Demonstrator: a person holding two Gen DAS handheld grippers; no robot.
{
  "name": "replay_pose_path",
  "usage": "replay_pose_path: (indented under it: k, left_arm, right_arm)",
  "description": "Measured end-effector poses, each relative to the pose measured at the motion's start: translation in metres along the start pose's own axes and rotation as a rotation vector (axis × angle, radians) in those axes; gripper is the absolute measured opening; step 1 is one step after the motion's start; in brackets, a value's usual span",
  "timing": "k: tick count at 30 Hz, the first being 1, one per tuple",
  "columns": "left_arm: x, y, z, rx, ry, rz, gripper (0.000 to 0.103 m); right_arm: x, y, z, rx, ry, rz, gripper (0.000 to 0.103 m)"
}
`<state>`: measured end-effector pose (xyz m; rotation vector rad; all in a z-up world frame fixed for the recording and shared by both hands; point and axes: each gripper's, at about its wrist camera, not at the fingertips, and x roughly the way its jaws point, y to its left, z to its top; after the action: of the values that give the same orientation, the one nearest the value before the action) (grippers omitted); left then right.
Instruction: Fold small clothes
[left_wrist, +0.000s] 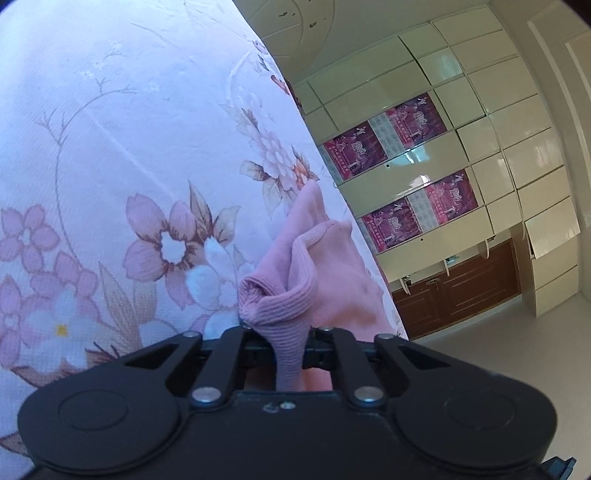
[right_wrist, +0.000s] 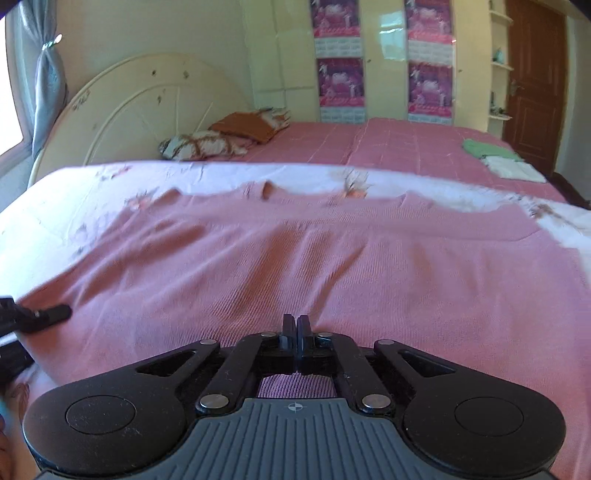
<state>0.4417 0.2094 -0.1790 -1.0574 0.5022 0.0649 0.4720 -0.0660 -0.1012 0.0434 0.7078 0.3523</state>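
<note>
**Both grippers pinch the pink knit garment on the floral sheet**

The left gripper (left_wrist: 286, 354) has its jaws drawn close together on a bunched, ribbed edge of the pink garment (left_wrist: 314, 266). The cloth rises from the jaws in crumpled folds, lifted off the floral sheet (left_wrist: 129, 166) that fills the left part of that view. Beyond the sheet's edge stands a cream wardrobe (left_wrist: 498, 147) with pink posters (left_wrist: 417, 122) on its panels and brown lower cabinet doors (left_wrist: 461, 291).

In the right wrist view the right gripper (right_wrist: 296, 328) is closed, its two fingers pressed together with almost no gap, at the near hem of the garment (right_wrist: 295, 258); ribbed pink cloth shows beneath the jaws, so it appears to grip that edge. The garment lies spread wide over the floral sheet (right_wrist: 110, 177), with wrinkles running away from the gripper. The tip of the left gripper (right_wrist: 33, 315) shows at the garment's left edge. Past the sheet lies a pink bedspread (right_wrist: 369, 144) with pillows (right_wrist: 207, 144) by the cream headboard (right_wrist: 140, 99), and folded green and white cloths (right_wrist: 498, 158) near a brown door (right_wrist: 535, 85).
</note>
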Motion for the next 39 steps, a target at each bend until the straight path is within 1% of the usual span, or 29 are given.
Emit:
replay_pose_path:
  k: [1,2,3,5,7,9,10,12,14,17,19,20,23,25,26,27,28,30,33,35,37,38,39]
  left_arm:
    - [0.0,0.001,0.001,-0.01,0.003,-0.007,0.008]
    - [-0.001,0.003,0.002,-0.021,0.009,-0.015,0.008]
    - [0.0,0.005,0.004,-0.03,0.017,-0.019,0.008]
    - [0.0,0.007,0.006,-0.05,0.03,-0.019,0.011]
    - [0.001,0.008,0.008,-0.069,0.034,-0.021,0.011]
    - [0.002,0.005,0.007,-0.048,0.039,-0.008,0.01]
    - [0.002,0.004,0.008,-0.037,0.043,-0.008,0.008]
    - [0.002,0.001,0.011,-0.017,0.052,-0.006,0.008]
    - [-0.002,-0.004,0.013,0.028,0.041,-0.021,0.008]
    - [-0.006,-0.021,0.013,0.123,0.024,-0.02,0.007]
    - [-0.01,-0.038,0.013,0.166,0.029,-0.055,0.007]
    - [-0.013,-0.051,0.012,0.198,0.03,-0.07,0.007]
    - [-0.017,-0.114,0.002,0.381,0.038,-0.104,0.007]
    - [-0.01,-0.162,-0.015,0.507,0.069,-0.118,0.007]
    - [-0.006,-0.186,-0.03,0.573,0.092,-0.126,0.007]
    - [0.0,-0.207,-0.046,0.628,0.122,-0.136,0.007]
    - [0.007,-0.225,-0.061,0.671,0.154,-0.145,0.007]
    - [0.023,-0.259,-0.102,0.765,0.219,-0.171,0.007]
    - [0.051,-0.286,-0.172,0.877,0.323,-0.181,0.007]
    - [0.076,-0.289,-0.217,0.9,0.421,-0.173,0.008]
    - [0.104,-0.282,-0.264,0.915,0.544,-0.151,0.013]
    - [0.113,-0.28,-0.282,0.922,0.597,-0.119,0.023]
    - [0.114,-0.278,-0.294,0.94,0.612,-0.096,0.026]
  right_arm:
    - [-0.005,0.002,0.003,-0.001,-0.013,0.001,0.0]
    - [-0.003,0.003,0.003,-0.006,0.019,-0.001,0.0]
    - [0.007,0.004,-0.001,-0.013,0.096,0.002,0.0]
    - [0.008,0.009,-0.007,-0.054,0.091,-0.018,0.0]
    - [0.01,0.011,-0.008,-0.048,0.091,-0.035,0.0]
    - [0.011,0.01,-0.008,-0.013,0.09,-0.042,0.0]
    - [0.011,0.009,-0.008,-0.003,0.088,-0.043,0.0]
    - [0.012,0.008,-0.009,0.005,0.084,-0.041,0.0]
    - [0.013,0.007,-0.007,0.003,0.086,-0.036,0.0]
    - [0.013,0.004,-0.008,-0.001,0.082,-0.02,0.0]
    - [0.013,-0.001,-0.009,0.01,0.074,0.004,0.0]
    - [0.013,-0.004,-0.01,0.014,0.071,0.016,0.0]
    - [0.012,-0.014,-0.01,0.053,0.066,0.064,0.0]
    - [0.012,-0.027,-0.008,0.123,0.074,0.12,0.0]
    - [0.011,-0.038,-0.006,0.18,0.081,0.159,0.0]
    - [0.004,-0.054,-0.003,0.265,0.064,0.193,0.0]
    - [-0.008,-0.074,-0.003,0.35,0.017,0.207,0.0]
    - [-0.035,-0.118,-0.005,0.484,-0.046,0.212,0.0]
    - [-0.076,-0.177,-0.014,0.55,-0.099,0.18,0.0]
    - [-0.1,-0.217,-0.023,0.589,-0.098,0.171,0.0]
    - [-0.118,-0.25,-0.034,0.635,-0.092,0.16,0.003]
    - [-0.125,-0.262,-0.039,0.656,-0.096,0.153,0.019]
    - [-0.133,-0.273,-0.045,0.679,-0.106,0.147,0.057]
